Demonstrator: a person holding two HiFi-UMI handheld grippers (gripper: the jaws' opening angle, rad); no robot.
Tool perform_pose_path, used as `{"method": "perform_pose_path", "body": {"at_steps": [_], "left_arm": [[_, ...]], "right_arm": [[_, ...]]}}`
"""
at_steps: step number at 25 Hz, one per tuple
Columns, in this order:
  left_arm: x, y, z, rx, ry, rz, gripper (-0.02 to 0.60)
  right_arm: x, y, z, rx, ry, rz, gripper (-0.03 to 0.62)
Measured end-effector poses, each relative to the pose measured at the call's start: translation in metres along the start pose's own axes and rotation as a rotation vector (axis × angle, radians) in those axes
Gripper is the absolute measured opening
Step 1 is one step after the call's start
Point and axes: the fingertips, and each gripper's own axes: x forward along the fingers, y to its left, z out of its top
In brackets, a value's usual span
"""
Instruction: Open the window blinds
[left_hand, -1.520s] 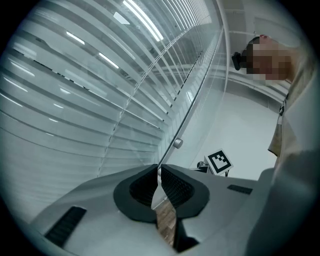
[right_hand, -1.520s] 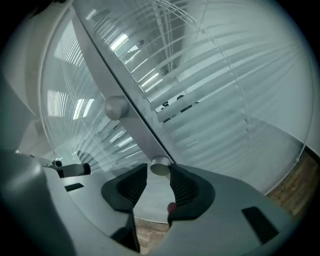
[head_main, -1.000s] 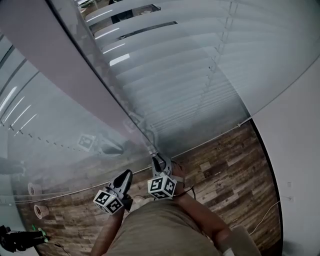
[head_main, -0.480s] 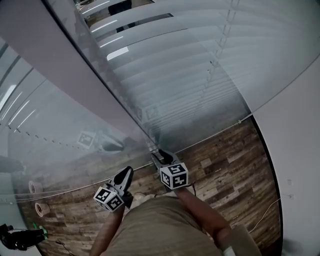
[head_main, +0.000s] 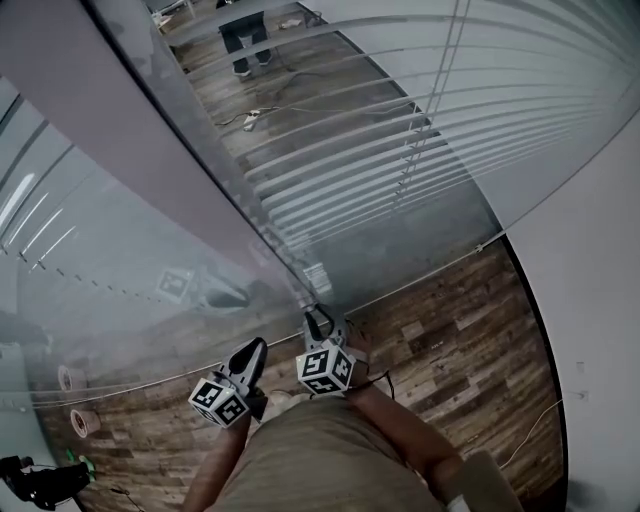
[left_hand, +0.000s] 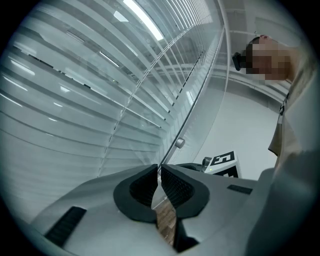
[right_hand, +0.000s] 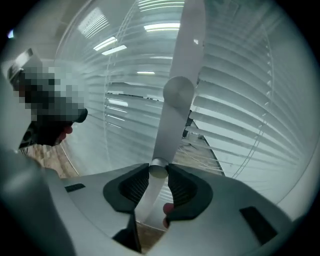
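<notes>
We count one white slatted blind (head_main: 420, 130), one clear plastic wand (right_hand: 172, 115). Tilted down, the right tongs (right_hand: 159, 175) just closed onto it; left tongs (left_hand: 160, 175) shut.

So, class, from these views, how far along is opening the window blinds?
Done: the white horizontal slats are tilted open, wooden floor showing between them. In hand: the right gripper, whose jaws have just been closing, holds the pale translucent tilt wand; the left gripper is shut and empty. Left: perhaps another twist, then release.
</notes>
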Motion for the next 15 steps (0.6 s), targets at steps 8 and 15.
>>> {"method": "perform_pose_path", "body": {"at_steps": [8, 15], "left_arm": [[-0.002, 0.001, -0.003, 0.001, 0.004, -0.003, 0.014], [-0.001, -0.004, -0.002, -0.001, 0.009, -0.005, 0.014]], "right_arm": [[0.004, -0.004, -0.008, 0.467, -0.046, 0.187, 0.121], [0.006, -0.013, -0.015, 1.607, -0.102, 0.676, 0.121]]}}
